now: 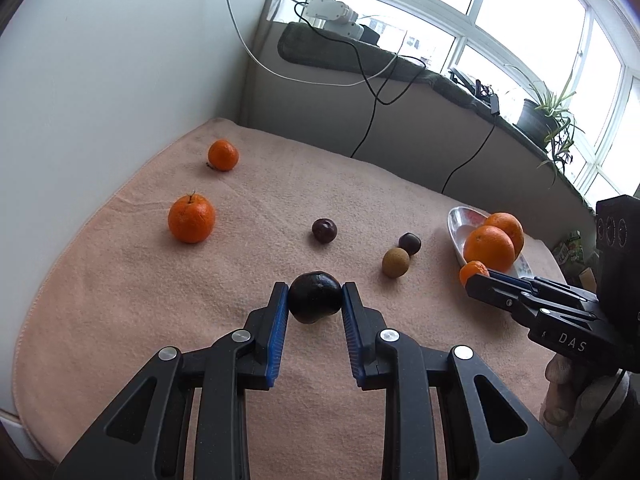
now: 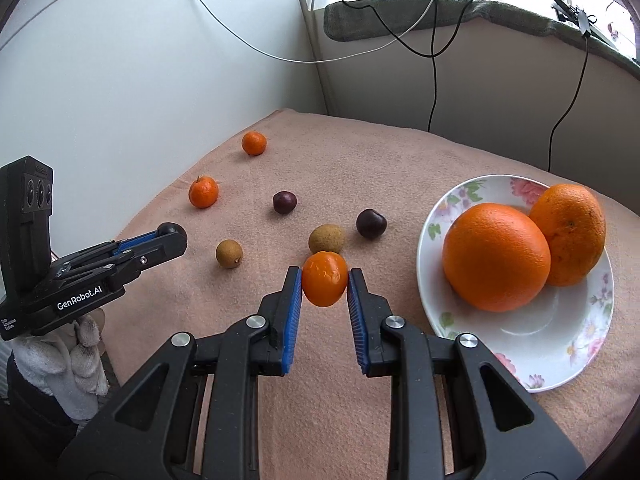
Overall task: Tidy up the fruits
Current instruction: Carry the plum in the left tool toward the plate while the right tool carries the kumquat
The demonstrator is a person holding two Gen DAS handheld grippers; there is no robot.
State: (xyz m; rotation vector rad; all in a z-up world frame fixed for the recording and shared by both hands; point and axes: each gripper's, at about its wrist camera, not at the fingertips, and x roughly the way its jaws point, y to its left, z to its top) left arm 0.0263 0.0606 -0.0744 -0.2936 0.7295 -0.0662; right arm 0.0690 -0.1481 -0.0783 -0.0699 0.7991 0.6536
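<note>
Left tongs (image 1: 315, 298): pinching one dark round fruit (image 1: 315, 297) between the blue pads, at the near left of the desk (image 2: 360, 152).
Cloth: one pink towel (image 2: 224, 300) covers the desk.
Mandarins on the cloth: two, both at the far left; one (image 2: 254, 143) by the wall, one with a stem (image 2: 204, 192) nearer.
Dark plums on the cloth: two; one (image 2: 285, 202) in the middle, one (image 2: 371, 223) further right, near the plate.
Brown-green fruits: two; one (image 2: 229, 253) at the near left, one (image 2: 327, 239) to its right, just behind the right tongs' fruit.
Right tongs (image 2: 324, 285): pinching one small orange mandarin (image 2: 324, 284) between the pads, just left of the plate.
Plate: one white flowered plate (image 2: 516, 356) at the right of the desk.
Oranges: two large ones on the plate, touching; the bigger (image 2: 496, 257) nearer, the other (image 2: 570, 232) behind and to its right.
Hands: one gloved hand (image 2: 80, 352) shows under the left tongs.
Sill: cables (image 2: 432, 80) hang down; one potted plant (image 1: 548, 116) at the far right.
</note>
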